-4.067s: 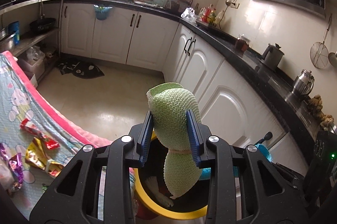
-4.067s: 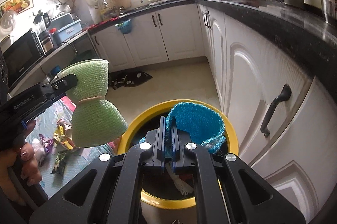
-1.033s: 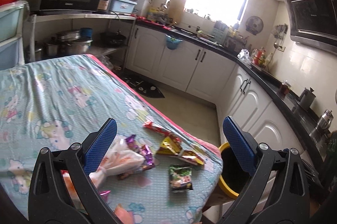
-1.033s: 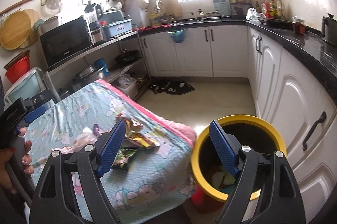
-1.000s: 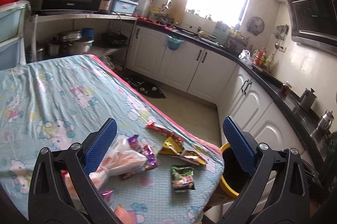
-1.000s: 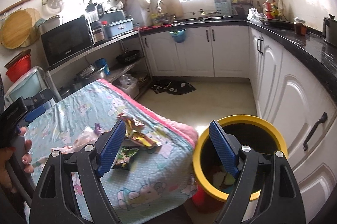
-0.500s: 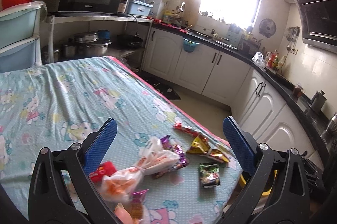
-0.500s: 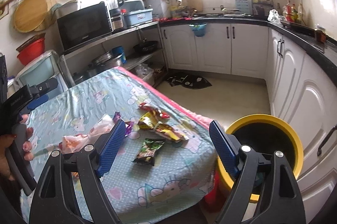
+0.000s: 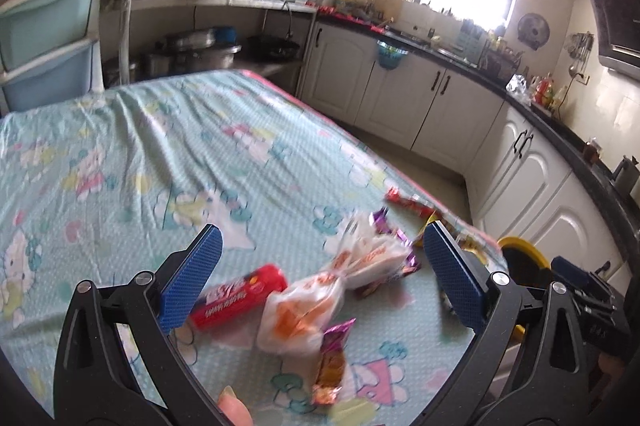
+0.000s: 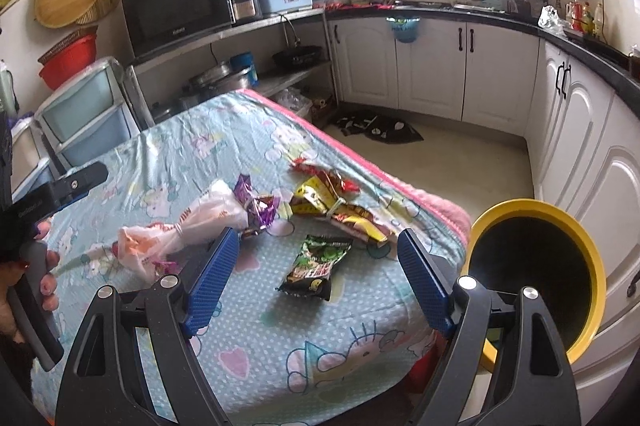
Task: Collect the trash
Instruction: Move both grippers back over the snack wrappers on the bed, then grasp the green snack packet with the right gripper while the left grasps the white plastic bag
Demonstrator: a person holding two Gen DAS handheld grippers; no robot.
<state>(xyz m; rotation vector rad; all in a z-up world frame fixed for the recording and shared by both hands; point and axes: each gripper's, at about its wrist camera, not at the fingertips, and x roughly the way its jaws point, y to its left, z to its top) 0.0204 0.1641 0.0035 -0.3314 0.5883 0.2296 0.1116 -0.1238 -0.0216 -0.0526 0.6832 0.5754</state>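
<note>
Snack wrappers lie on the cartoon-print tablecloth (image 10: 280, 342). My left gripper (image 9: 320, 276) is open and empty above a red tube packet (image 9: 240, 296) and a knotted white-orange plastic bag (image 9: 316, 300), with a small purple-gold wrapper (image 9: 330, 362) nearer. My right gripper (image 10: 316, 278) is open and empty above a green-black packet (image 10: 316, 264). Yellow-red wrappers (image 10: 332, 203), a purple wrapper (image 10: 256, 205) and the plastic bag (image 10: 180, 230) lie beyond. The yellow-rimmed bin (image 10: 536, 278) stands right of the table, and also shows in the left wrist view (image 9: 520, 258).
White cabinets (image 10: 432, 65) under a black counter run along the back and right. A metal shelf with a microwave (image 10: 176, 7) and blue plastic drawers (image 10: 84, 117) stand behind the table. A dark mat (image 10: 376, 127) lies on the floor.
Both grippers have let go of the mesh sponges and opened. They have moved back from the bin and now hang over the wrappers on the table.
</note>
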